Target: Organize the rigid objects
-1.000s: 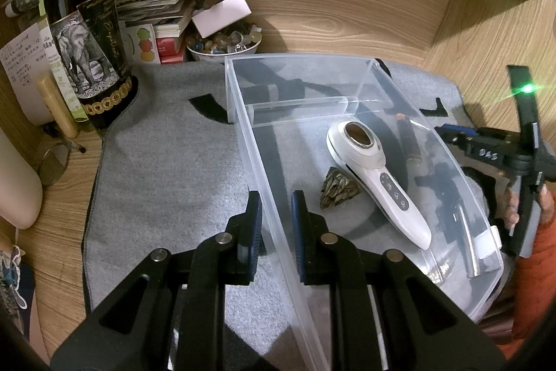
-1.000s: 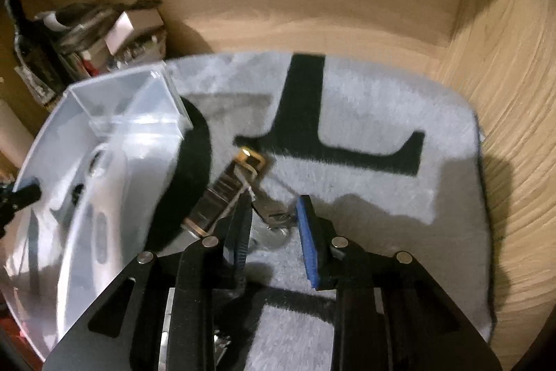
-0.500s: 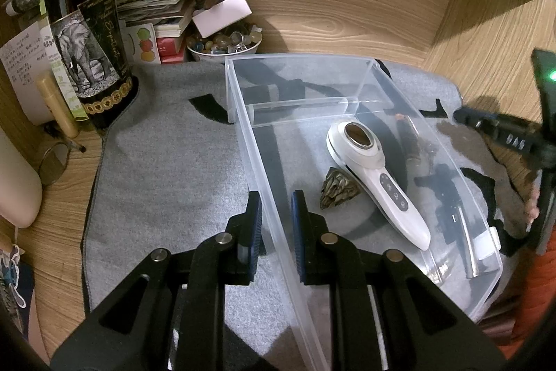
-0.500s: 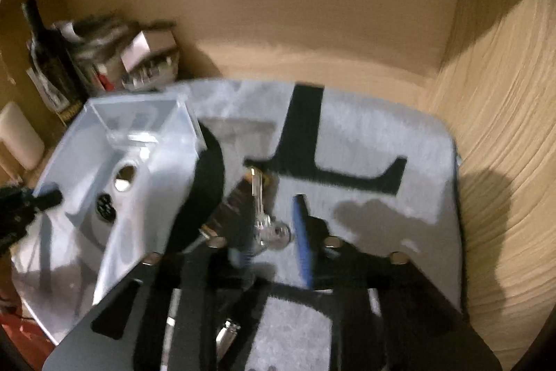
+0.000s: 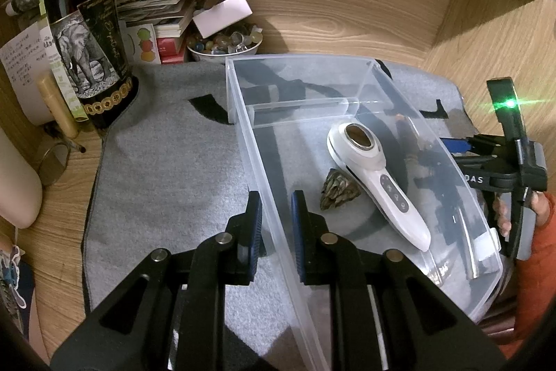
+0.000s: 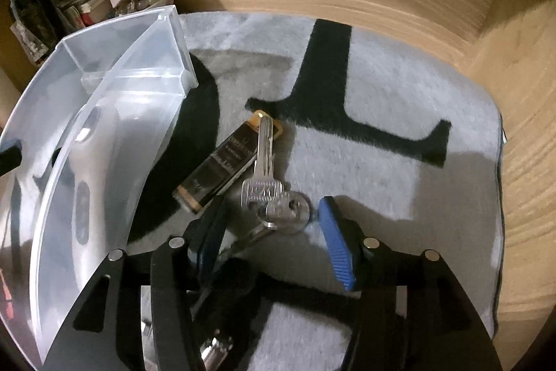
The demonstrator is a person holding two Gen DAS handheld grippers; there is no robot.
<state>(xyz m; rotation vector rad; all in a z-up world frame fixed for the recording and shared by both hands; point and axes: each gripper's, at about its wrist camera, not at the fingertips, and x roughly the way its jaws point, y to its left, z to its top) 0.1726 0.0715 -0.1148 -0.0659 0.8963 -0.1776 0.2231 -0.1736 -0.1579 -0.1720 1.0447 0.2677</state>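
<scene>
Keys (image 6: 269,193) on a ring, lying on the gray mat (image 6: 399,183) just right of the clear plastic bin (image 6: 104,113), with the long silver blade pointing toward 12 o'clock and resting across a dark rectangular fob (image 6: 222,169) that runs off toward 10 o'clock. Framed by the right gripper (image 6: 267,242), spread wide and holding nothing, one blue pad at 3 o'clock of the key bows and the other at 9 o'clock, close to or perhaps touching the fob; hard to say in this blurred view. Inside the bin, seen from the left wrist, a white handheld device (image 5: 373,172) and a small brownish pine-cone-like lump (image 5: 337,190) at its 8 o'clock. Clamped on the bin's near side wall, the left gripper (image 5: 276,211), one pad outside and one inside, steadying the container. Step in hand, by the look of it: picking up the keys for the bin. Next move calls for lowering and centring over the bows, closing firmly without catching the mat pile, then lifting over the rim at 9 o'clock; loose ring likely to swing.
</scene>
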